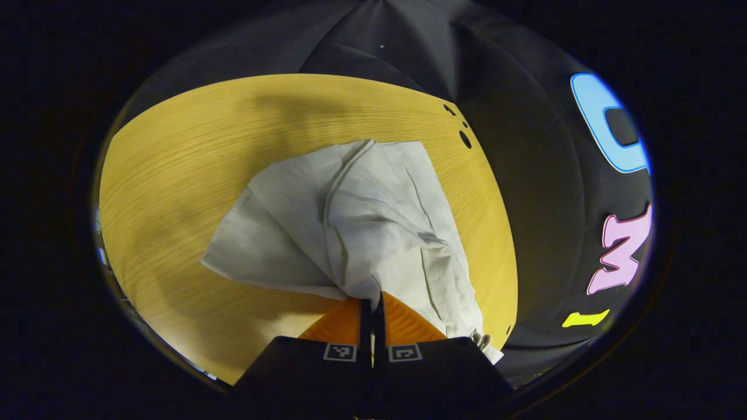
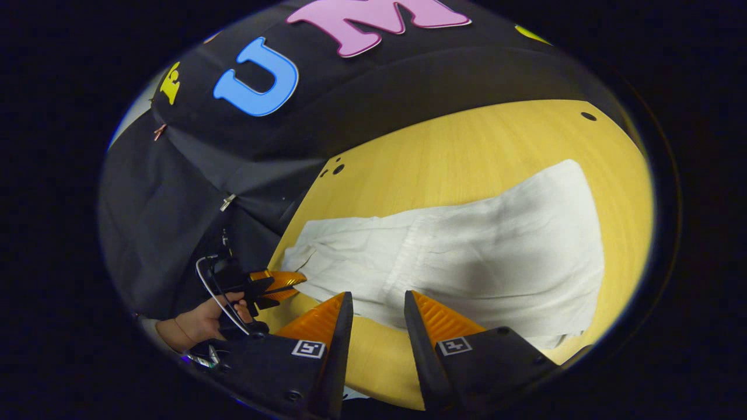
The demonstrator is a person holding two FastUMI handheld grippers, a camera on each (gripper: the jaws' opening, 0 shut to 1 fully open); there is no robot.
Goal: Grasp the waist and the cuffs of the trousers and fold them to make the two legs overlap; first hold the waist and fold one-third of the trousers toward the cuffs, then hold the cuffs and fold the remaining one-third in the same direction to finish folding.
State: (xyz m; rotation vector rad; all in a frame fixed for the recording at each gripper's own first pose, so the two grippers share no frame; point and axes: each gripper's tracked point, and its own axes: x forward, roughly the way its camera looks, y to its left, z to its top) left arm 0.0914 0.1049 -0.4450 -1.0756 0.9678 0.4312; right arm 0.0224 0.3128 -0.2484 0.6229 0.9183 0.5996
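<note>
The left claw (image 1: 372,300) is pressed together on a bunched edge of the trousers (image 1: 362,216); both fingers pinch the pale cloth where it gathers at 6 o'clock in the left gripper view. From that pinch the fabric fans out toward 12 o'clock across the worktop (image 1: 175,175).

The right claw (image 2: 378,303) is spread, with bare worktop (image 2: 467,146) showing in the gap between its fingers; its tips sit at the near edge of the trousers (image 2: 496,251), and I cannot tell whether they touch it. At 9 o'clock in the right gripper view, a hand (image 2: 204,321) holds the other gripper at the end of the trousers.

One pair of trousers, two claws. The trousers lie flat toward the worktop's corner, where three small holes (image 2: 335,168) sit at 11 o'clock. Open wood runs beyond the trousers up to 1 o'clock, with the black cloth wall close behind the edge.
</note>
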